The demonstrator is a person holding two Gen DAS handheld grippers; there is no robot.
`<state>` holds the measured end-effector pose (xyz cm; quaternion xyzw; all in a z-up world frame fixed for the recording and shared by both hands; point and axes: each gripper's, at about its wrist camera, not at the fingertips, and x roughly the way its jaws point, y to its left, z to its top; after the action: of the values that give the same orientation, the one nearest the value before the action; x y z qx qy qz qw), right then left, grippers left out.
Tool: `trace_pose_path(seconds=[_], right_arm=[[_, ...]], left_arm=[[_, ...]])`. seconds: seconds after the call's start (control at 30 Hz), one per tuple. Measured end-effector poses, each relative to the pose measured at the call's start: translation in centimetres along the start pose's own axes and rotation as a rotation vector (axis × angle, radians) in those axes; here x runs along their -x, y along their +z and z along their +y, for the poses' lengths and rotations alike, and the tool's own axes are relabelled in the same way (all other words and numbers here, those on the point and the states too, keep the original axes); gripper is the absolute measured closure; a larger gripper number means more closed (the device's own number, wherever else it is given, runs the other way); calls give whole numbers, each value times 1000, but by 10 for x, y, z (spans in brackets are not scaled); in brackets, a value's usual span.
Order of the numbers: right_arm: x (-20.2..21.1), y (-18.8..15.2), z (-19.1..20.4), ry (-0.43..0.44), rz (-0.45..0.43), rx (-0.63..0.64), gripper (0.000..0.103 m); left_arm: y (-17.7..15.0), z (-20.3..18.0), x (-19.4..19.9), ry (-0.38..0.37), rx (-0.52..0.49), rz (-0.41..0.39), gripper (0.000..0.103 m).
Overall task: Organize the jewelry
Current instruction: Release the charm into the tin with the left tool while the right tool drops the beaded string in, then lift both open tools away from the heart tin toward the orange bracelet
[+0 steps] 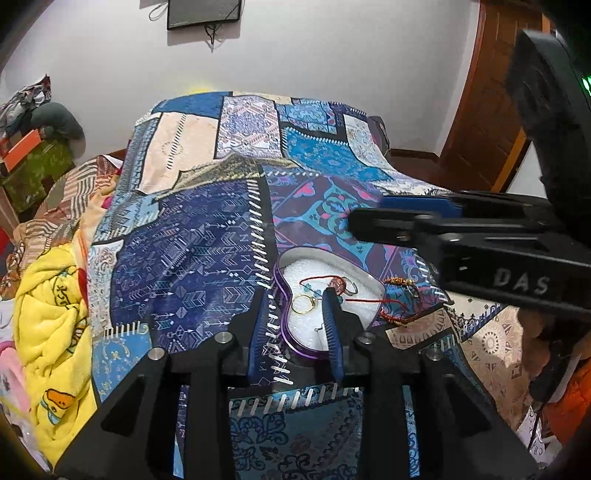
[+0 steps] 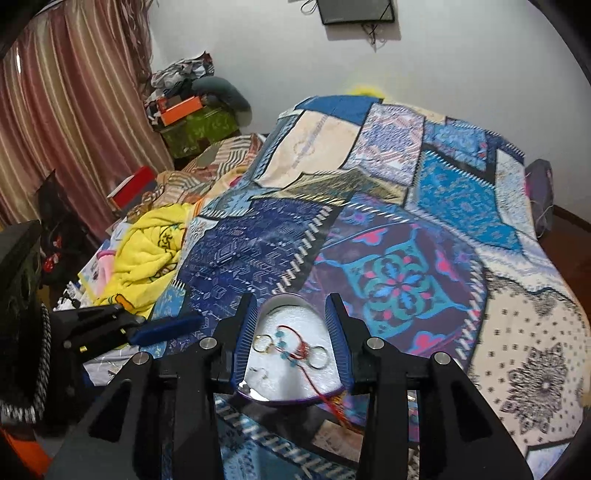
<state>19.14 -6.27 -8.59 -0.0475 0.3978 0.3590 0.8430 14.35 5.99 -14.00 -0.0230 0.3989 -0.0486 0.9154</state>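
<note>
Both tools, the left tool [image 1: 297, 325] and right tool [image 2: 293, 338], hang apart over the heart box [image 1: 291, 334]. The red string [image 1: 384, 308] hangs out and could snag, dragging rings onto the bed [image 1: 192, 236].

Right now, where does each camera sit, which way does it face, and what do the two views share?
Left wrist: on the left gripper, looking along its open fingers across the patchwork quilt to the heart-shaped box; the right gripper enters from the right.
Right wrist: on the right gripper, open fingers flanking the heart-shaped box; the left gripper shows at left.
Shared: box, gold ring, red thread bracelet, quilt, yellow blanket, wall screen.
</note>
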Motion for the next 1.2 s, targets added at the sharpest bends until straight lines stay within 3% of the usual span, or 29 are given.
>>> trace_pose_path(seconds=[0.33,0.7,1.2], right_arm=[[42,-23,-31,-126,-24,-30,68],[76,-56,-71,-235,-7,-73,68],[58,-92,-97,-218,83,-109,68]], left_arm=[[1,-19,13,-14,-21,-9,70],[-11,-60,-7,-73,-58,67,70],[-19,-92,-61,-144,-91,194,70]])
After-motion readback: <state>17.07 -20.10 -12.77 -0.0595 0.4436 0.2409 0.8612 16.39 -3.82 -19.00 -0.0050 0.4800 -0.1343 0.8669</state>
